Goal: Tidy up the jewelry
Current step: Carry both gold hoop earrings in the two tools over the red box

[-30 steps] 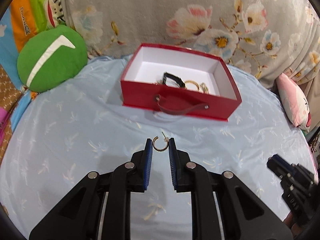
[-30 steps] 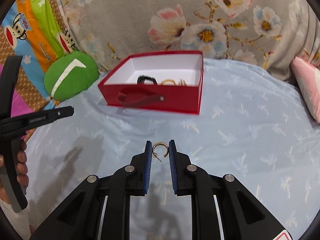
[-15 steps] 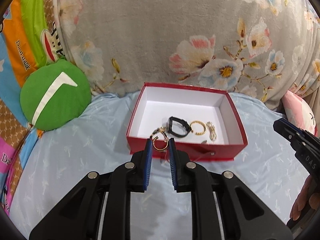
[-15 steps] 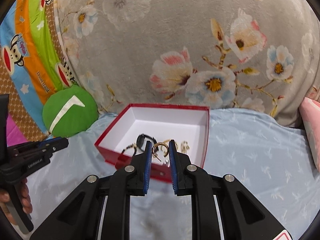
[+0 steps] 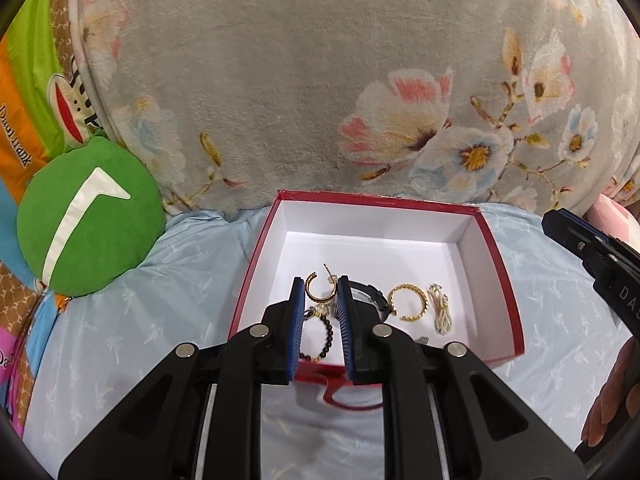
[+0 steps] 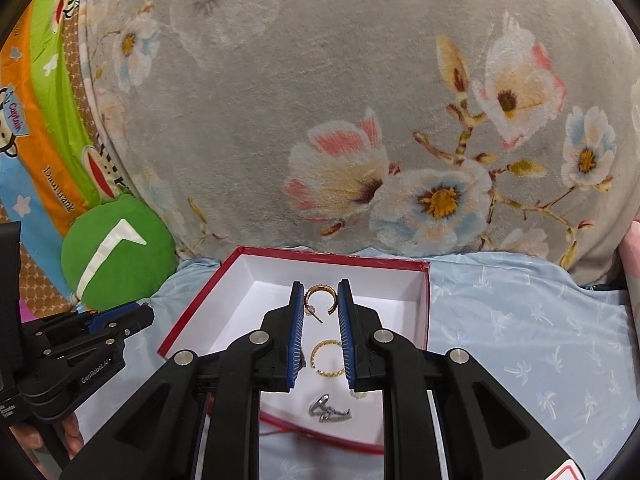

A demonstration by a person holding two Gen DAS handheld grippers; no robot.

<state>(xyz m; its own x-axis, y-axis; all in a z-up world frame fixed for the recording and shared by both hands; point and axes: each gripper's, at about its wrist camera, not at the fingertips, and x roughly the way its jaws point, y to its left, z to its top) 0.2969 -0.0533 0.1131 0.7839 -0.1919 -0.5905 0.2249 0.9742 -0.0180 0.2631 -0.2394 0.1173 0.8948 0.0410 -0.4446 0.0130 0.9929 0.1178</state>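
A red box with a white inside stands on the light blue sheet; it also shows in the right wrist view. My left gripper is shut on a gold hoop earring and holds it over the box. My right gripper is shut on a second gold hoop earring, also over the box. Inside the box lie a gold ring, a black bead bracelet, a pale chain, a black ring, partly hidden, and a silver clip.
A grey floral cushion rises right behind the box. A round green pillow lies to the left. A pink pillow sits at the far right. The light blue sheet spreads around the box.
Both grippers have lifted their earrings off the sheet and moved forward, so they now hang over the inside of the red box.
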